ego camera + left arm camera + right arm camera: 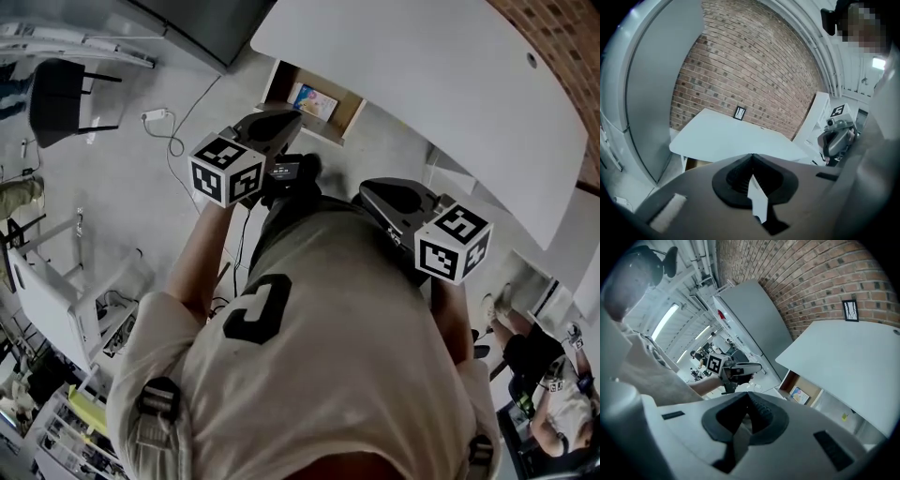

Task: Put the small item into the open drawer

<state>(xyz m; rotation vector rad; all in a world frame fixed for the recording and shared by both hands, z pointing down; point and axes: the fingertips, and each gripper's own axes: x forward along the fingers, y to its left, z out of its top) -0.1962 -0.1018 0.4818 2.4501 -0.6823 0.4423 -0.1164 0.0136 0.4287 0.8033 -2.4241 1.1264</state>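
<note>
Revealing drawer item [800,395]: right gripper view (not left).

Counted were two grippers, the left gripper [752,157] and the right gripper [747,394]; one white table [422,84]; one open drawer [353,116] with one colourful item [314,98]; one black chair [56,98]; one marker [739,112] on one brick wall [750,70].
</note>
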